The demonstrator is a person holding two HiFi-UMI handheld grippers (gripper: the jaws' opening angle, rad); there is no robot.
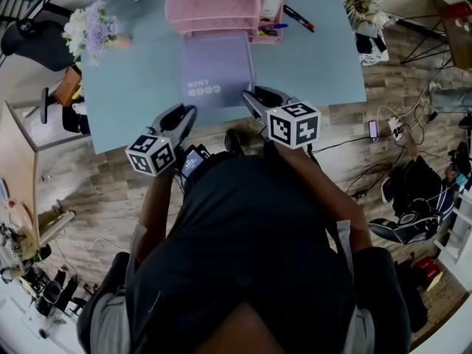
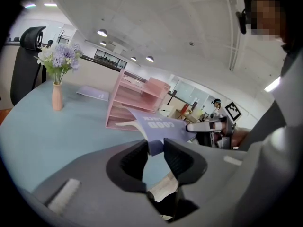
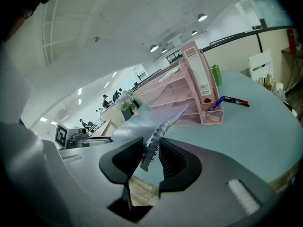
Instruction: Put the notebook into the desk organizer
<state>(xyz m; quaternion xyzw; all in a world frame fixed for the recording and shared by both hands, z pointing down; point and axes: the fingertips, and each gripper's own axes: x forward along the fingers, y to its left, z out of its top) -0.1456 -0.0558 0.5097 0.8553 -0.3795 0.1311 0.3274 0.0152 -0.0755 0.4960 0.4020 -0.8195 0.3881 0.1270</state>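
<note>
A lavender spiral notebook [image 1: 217, 68] printed GOOD LUCK is held just in front of the pink desk organizer [image 1: 214, 9] on the light blue table [image 1: 317, 65]. My left gripper [image 1: 188, 114] is shut on its near left corner, and in the left gripper view the notebook [image 2: 161, 124] rises from between the jaws of the left gripper [image 2: 155, 150] toward the organizer [image 2: 137, 96]. My right gripper [image 1: 251, 99] is shut on the near right corner, with the notebook's wire spiral [image 3: 165, 124] pinched in the right gripper [image 3: 152, 152]. The organizer [image 3: 180, 93] stands beyond it.
A vase of pale flowers [image 1: 92, 32] stands at the table's left. Pens [image 1: 299, 18] lie right of the organizer, with a green bottle [image 3: 216, 74] behind it. Another lavender book [image 2: 93, 93] lies at the far edge. An office chair [image 1: 29, 39] and floor cables flank the table.
</note>
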